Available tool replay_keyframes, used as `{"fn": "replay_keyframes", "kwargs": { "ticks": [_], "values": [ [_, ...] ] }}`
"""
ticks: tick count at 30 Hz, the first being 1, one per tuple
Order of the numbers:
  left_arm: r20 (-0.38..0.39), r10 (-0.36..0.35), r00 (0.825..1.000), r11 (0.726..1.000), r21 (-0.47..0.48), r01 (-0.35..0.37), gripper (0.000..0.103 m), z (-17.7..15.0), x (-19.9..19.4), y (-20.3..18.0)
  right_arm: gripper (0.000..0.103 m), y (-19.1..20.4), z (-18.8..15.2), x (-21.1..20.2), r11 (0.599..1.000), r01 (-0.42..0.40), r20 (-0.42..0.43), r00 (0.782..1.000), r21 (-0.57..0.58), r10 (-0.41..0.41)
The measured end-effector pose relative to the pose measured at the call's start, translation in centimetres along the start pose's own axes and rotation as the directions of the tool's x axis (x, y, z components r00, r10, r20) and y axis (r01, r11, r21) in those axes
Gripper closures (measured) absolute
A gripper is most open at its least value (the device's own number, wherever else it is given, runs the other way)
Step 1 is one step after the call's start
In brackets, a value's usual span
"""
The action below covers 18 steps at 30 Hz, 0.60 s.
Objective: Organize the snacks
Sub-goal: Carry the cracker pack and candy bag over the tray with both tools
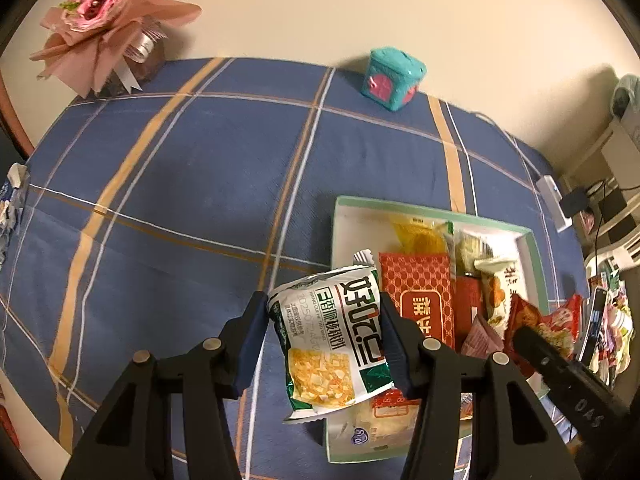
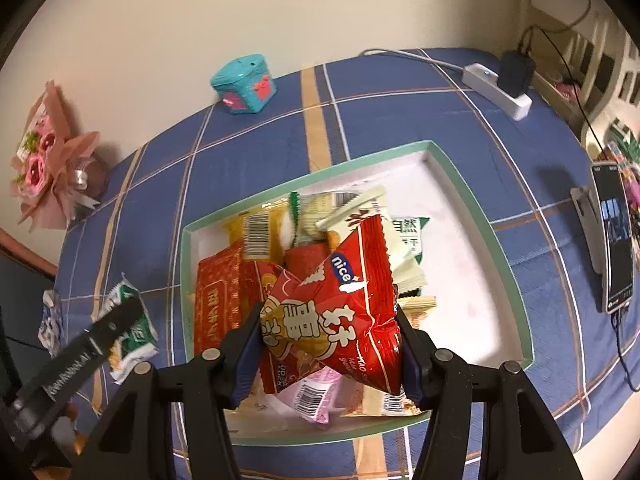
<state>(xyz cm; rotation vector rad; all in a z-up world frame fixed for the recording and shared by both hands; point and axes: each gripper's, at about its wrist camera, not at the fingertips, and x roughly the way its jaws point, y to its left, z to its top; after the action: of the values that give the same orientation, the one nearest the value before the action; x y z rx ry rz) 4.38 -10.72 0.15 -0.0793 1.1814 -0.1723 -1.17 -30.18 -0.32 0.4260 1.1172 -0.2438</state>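
The left gripper (image 1: 324,340) is holding a green-and-white snack packet (image 1: 334,338), its jaws closed on the packet's two sides, just above the near-left rim of the mint-edged box (image 1: 534,258) sitting on the blue plaid worktop (image 1: 192,176). The right gripper (image 2: 330,338) is pinching a red snack packet (image 2: 340,304) over the pile inside the same box (image 2: 472,200). Both packets are looking light, puffy and crinkly, likely slippery, so gripping across the middle seems safest; each one's long axis is running roughly away from its camera, slightly tilted.

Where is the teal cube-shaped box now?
The teal cube box stands at the table's far edge by the wall, beyond the snack tray, with the pink bouquet farther left.
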Motion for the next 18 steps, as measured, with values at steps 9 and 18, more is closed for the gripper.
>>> {"fn": "replay_keyframes", "kwargs": {
  "ticks": [9,18],
  "values": [
    [-0.053,-0.026,0.998,0.999,0.027,0.027,0.048,-0.5,2.1,-1.5,0.042,-0.9,0.1,0.9,0.999,-0.005,-0.021,1.0,0.034,0.006],
    [-0.063,-0.084,0.994,0.994,0.06,0.088,0.048,-0.8,2.8,-3.6,0.042,-1.5,0.0,1.7,0.999,-0.005,-0.04,0.999,0.052,0.007]
  ]
}}
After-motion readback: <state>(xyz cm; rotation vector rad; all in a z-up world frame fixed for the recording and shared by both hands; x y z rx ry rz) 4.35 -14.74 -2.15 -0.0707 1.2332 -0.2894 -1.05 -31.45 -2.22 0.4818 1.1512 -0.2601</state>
